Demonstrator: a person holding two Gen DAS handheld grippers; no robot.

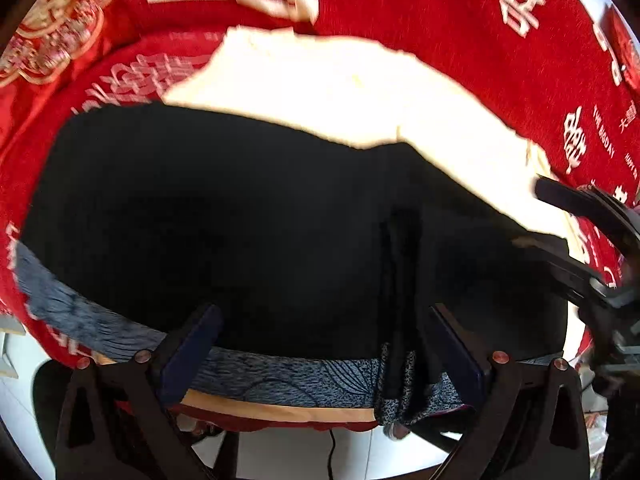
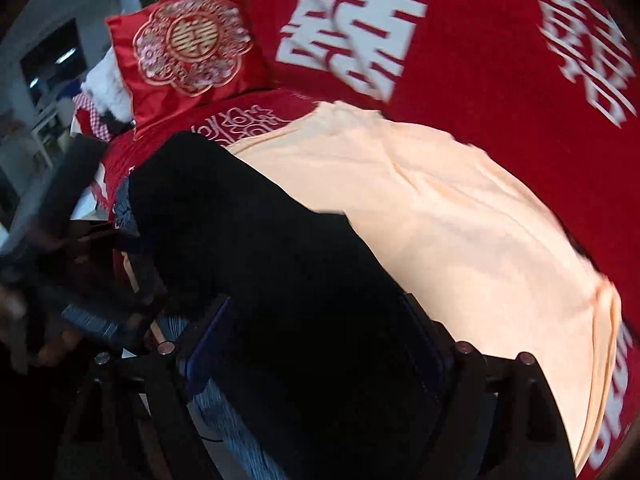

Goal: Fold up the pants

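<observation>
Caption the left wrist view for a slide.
Open left gripper over black pants lying on a cream cloth atop a red sofa cover, right gripper at the pants' edge.

A red blanket [image 2: 480,80] with large white characters covers the surface. A pale peach cloth [image 2: 440,216] lies spread on the blanket. A red cushion [image 2: 188,44] with a gold medallion sits at the blanket's far left edge, a white furry item [image 2: 106,80] just beside it.

Each black plastic two-finger left gripper [image 1: 320,344] and right gripper [image 2: 316,332] has dark navy flat finger pads, angular linkage arms with triangular cut-outs, and round coppery rivets at the lower frame corners.
</observation>
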